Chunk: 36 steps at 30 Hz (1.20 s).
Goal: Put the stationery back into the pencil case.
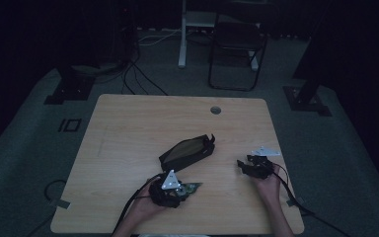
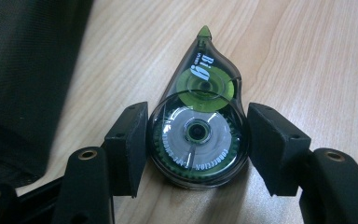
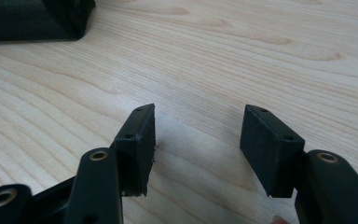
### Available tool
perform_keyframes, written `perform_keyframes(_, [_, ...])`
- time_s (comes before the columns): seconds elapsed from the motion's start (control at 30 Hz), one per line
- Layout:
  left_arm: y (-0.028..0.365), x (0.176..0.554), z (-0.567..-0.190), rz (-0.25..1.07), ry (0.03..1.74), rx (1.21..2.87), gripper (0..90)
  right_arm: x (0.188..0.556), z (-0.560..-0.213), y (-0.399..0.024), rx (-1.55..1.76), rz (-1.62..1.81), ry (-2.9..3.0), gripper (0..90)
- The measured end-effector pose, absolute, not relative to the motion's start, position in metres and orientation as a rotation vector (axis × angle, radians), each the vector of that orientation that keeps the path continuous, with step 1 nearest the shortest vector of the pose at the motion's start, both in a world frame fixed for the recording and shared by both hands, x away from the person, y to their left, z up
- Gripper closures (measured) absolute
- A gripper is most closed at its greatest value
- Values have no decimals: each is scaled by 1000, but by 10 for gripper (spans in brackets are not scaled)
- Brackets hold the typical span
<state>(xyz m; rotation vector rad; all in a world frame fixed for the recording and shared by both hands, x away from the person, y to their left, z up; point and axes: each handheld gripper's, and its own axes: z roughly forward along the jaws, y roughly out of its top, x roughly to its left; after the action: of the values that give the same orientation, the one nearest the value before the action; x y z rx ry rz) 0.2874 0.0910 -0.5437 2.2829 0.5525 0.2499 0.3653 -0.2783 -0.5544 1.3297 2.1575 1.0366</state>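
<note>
A teardrop-shaped correction tape dispenser (image 2: 196, 135), clear with green reels, lies flat on the wooden table (image 1: 128, 128), its green tip pointing away from the camera. My left gripper (image 2: 198, 142) has its two black pads against the sides of the dispenser's round end. In the high view that gripper (image 1: 186, 189) sits near the front edge, with the dispenser (image 1: 194, 186) poking out to its right. A black pouch (image 1: 186, 152) lies open just behind it. My right gripper (image 3: 196, 140) hovers low over bare wood, open with nothing between its jaws, to the right of the pouch (image 3: 32, 18).
A round cable hole (image 1: 215, 109) sits near the table's far edge. Behind the table stand a dark folding chair (image 1: 237, 49) and a white post (image 1: 182, 34), with cables on the floor. The pouch (image 2: 23, 84) lies close to the left gripper's left side.
</note>
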Motion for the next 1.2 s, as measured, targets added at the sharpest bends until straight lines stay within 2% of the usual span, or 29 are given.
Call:
perform_keyframes(0.47, [102, 286, -527, 276, 569, 2222, 415, 367, -555, -275, 1293, 1000, 2171, 388])
perform_keyframes(0.67, [106, 286, -520, 288, 572, 2204, 416, 369, -555, -273, 1257, 1000, 2223, 249])
perform_keyframes(0.8, [106, 285, -515, 296, 565, 2197, 416, 370, -556, -271, 1246, 998, 2243, 198])
perform_keyframes(1.2, [112, 285, -499, 303, 559, 2170, 415, 371, -556, -271, 1243, 997, 2246, 192])
